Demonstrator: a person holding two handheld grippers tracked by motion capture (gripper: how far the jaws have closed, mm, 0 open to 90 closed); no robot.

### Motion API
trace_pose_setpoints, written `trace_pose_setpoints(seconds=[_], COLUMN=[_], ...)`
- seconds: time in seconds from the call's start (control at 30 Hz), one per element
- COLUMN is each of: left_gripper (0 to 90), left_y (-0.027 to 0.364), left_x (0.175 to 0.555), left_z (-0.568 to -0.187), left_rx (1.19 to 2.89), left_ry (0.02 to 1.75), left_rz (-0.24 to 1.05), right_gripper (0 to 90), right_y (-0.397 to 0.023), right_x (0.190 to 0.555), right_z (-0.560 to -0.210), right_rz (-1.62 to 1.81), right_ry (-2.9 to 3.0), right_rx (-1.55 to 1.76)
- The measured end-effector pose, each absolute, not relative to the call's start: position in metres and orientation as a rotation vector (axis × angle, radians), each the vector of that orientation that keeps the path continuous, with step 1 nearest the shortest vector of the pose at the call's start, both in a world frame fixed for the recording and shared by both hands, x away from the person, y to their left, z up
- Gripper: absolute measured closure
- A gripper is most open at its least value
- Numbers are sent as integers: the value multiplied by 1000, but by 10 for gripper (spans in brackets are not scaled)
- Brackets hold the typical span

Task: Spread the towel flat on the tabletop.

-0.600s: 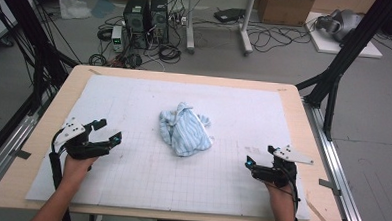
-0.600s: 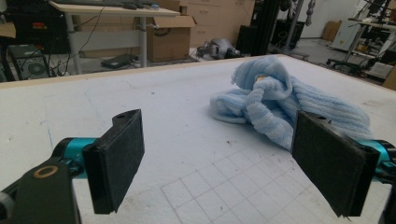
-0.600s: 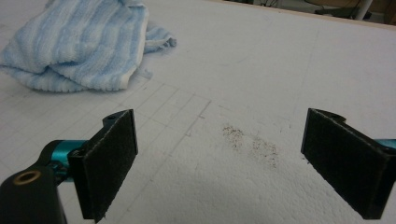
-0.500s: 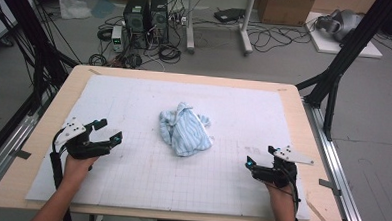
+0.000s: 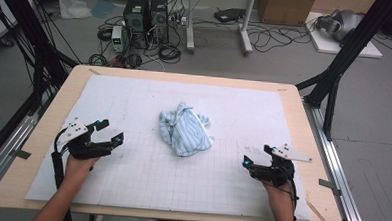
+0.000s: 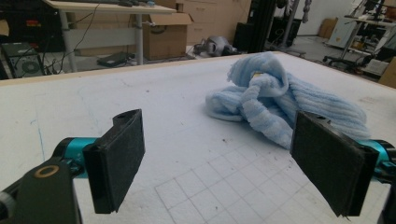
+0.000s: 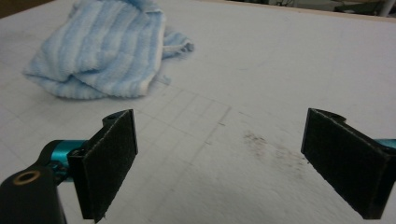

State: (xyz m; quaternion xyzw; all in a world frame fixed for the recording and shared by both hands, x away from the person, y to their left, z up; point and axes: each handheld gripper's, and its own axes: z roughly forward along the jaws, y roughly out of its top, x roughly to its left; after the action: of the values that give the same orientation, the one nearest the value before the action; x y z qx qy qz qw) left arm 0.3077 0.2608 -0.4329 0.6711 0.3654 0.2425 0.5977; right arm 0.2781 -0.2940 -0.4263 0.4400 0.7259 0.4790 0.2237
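- Cluttered workshop floor lies beyond the table: computer towers, coiled cables, cardboard boxes and desk legs show at the top of the high view.
- Nearer the camera, a pale wooden table (image 5: 303, 125) carries a white mat printed with a faint grid (image 5: 134, 103) that covers nearly all of its top.
- A crumpled light-blue and white striped terry towel (image 5: 185, 131) lies in a loose heap at about the middle of the mat, bunched up with a knotted-looking fold on its far side.
- The left gripper (image 5: 112, 132) rests low near the mat's left part, held in the person's left hand, well apart from the towel; in the left gripper view its two black padded jaws stand wide apart with nothing between them, and the towel (image 6: 280, 100) sits ahead and to the right.
- The right gripper (image 5: 254, 157) sits near the mat's right front part, also clear of the towel; the right gripper view shows its jaws spread apart and empty, with the towel (image 7: 100, 51) farther off at the upper left.
- Judging from this layout, the work on the towel has not begun: nothing is grasped, no edge is lifted or spread.
- Reaching in, taking hold of the cloth and everything after that seem left to do.
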Motion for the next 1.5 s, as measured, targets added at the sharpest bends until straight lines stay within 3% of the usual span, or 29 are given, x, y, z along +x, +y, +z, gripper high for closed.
trace_pose_setpoints(seconds=[0.43, 0.77, 1.03, 1.33, 1.5], left_gripper=[184, 185, 186, 190, 191], left_y=[258, 256, 257, 258, 259], left_x=[303, 305, 305, 305, 304], left_z=[-434, -434, -435, -436, -436], left_rx=[1575, 1566, 1568, 1575, 1569], left_ry=[839, 838, 839, 847, 854], left_rz=[553, 541, 535, 531, 533], right_gripper=[97, 102, 305, 790, 845], right_y=[-229, -156, -119, -104, -129], right_x=[298, 357, 387, 394, 368], right_z=[-403, -391, -400, -412, -397], right_rz=[1375, 1358, 1290, 1190, 1209], right_ry=[2144, 2295, 2411, 2515, 2450], right_rx=[1045, 972, 989, 1057, 969])
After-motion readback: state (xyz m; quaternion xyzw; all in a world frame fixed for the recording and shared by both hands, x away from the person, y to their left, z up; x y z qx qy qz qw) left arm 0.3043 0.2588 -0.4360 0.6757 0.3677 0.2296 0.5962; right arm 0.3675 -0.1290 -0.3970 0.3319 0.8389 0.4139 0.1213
